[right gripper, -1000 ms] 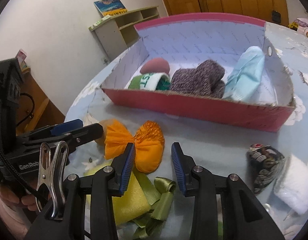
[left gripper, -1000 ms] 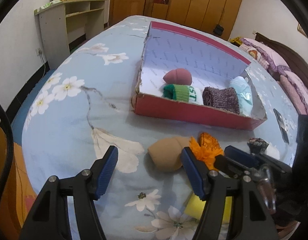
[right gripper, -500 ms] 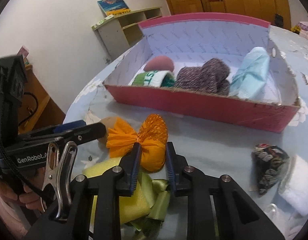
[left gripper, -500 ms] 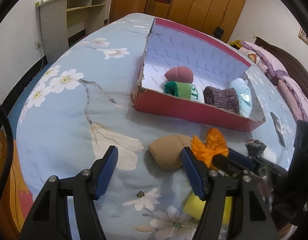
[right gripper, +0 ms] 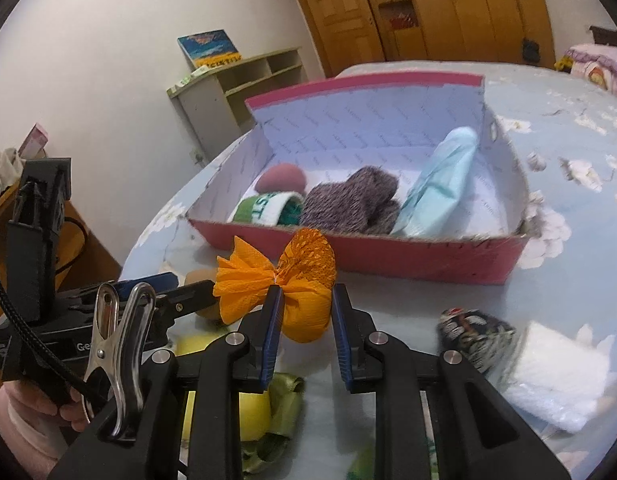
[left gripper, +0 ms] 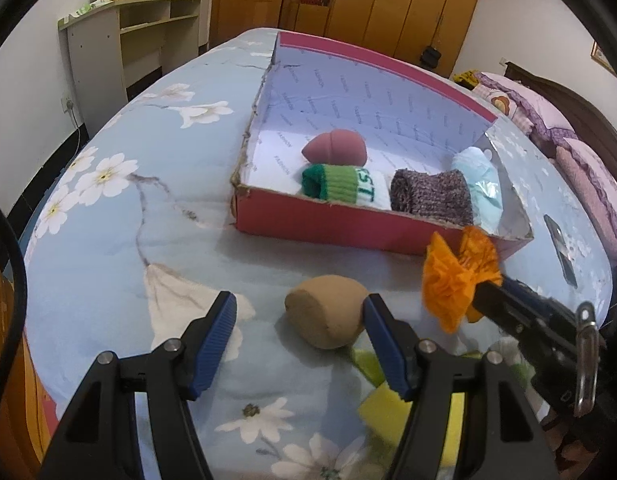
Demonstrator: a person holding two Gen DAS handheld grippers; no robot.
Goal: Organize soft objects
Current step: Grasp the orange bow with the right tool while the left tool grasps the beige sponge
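So far, four soft things lay in the box: a maroon sponge, a green-and-white sock, a grey knit sock and a pale blue roll against the right wall. The right gripper had its jaws narrowed onto the orange bow, pinching the lower lobe; the bow looked lifted off the bedspread, short of the box's near wall. That made a fifth item under way, by my reading, but not yet delivered.

The left gripper stood wide, holding nothing, with the tan sponge lying between its fingers and nearer the right one; whether that finger touched it could not be told.

Left on the bedspread were the tan sponge, a yellow sponge, a green ribbon, a dark patterned pouch and a white pad. Roughly half the job seemed done.
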